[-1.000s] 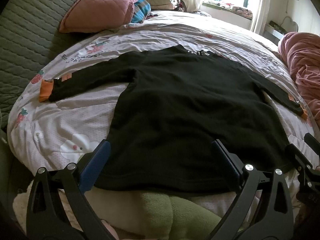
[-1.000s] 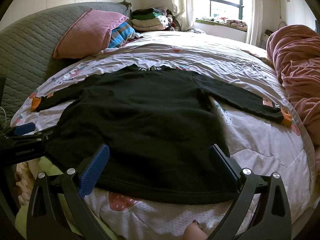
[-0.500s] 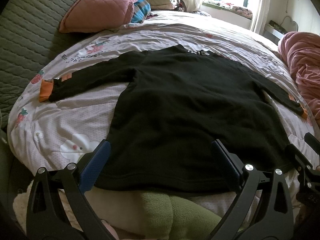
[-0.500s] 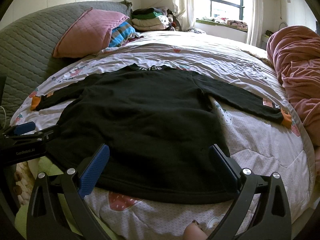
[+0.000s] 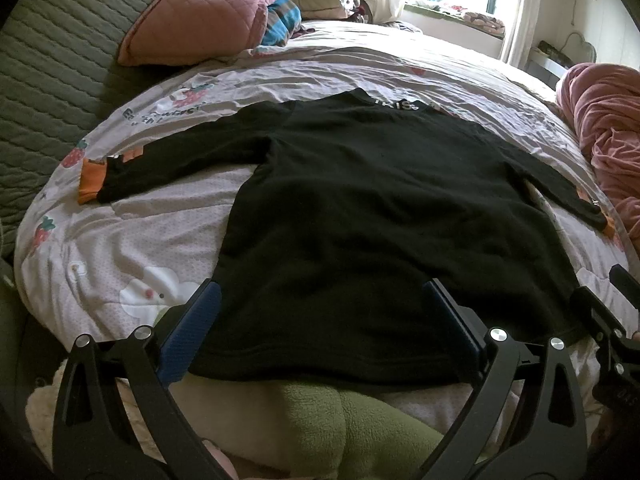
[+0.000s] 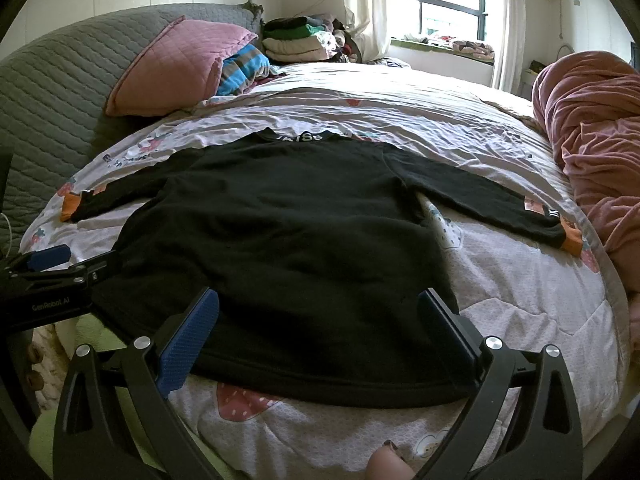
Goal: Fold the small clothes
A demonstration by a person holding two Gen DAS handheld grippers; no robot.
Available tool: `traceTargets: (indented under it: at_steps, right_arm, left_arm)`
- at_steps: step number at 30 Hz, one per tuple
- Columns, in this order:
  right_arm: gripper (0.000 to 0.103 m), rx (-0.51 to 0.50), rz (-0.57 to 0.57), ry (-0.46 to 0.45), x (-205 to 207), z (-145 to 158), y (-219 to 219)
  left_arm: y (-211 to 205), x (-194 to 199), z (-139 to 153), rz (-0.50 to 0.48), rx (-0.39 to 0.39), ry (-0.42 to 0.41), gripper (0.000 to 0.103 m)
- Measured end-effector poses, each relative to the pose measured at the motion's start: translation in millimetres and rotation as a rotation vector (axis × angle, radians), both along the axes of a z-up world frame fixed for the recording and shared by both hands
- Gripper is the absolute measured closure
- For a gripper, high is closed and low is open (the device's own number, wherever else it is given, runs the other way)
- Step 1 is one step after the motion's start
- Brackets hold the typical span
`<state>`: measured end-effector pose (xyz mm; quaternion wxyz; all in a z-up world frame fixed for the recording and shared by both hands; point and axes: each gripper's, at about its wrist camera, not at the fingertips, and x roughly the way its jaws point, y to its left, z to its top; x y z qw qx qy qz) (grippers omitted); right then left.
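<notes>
A small black long-sleeved top (image 5: pixel 380 208) with orange cuffs lies flat and spread out on the bed, both sleeves stretched sideways, its collar at the far end. It also shows in the right wrist view (image 6: pixel 288 236). My left gripper (image 5: pixel 324 320) is open and empty just above the near hem, at its left part. My right gripper (image 6: pixel 318 320) is open and empty above the near hem, at its right part. Each gripper's fingers straddle the hem without closing on it.
The strawberry-print bedsheet (image 6: pixel 520 312) covers the bed. A pink pillow (image 5: pixel 200 12) and a stack of folded clothes (image 6: pixel 304 38) sit at the far end. A pink blanket (image 6: pixel 592 132) is heaped on the right. A green plush cloth (image 5: pixel 352 424) lies at the bed's near edge.
</notes>
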<state>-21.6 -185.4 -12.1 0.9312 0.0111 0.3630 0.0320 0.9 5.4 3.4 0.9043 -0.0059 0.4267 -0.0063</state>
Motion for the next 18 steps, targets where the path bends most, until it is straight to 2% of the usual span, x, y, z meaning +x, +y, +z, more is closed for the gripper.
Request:
traceTargets:
  at_steps: [18]
  right_arm:
    - [0.004,-0.002,-0.002,-0.001,-0.3,0.1,0.7]
  left_arm:
    - [2.3,1.3,-0.4,0.001,0.008,-0.005,0.009]
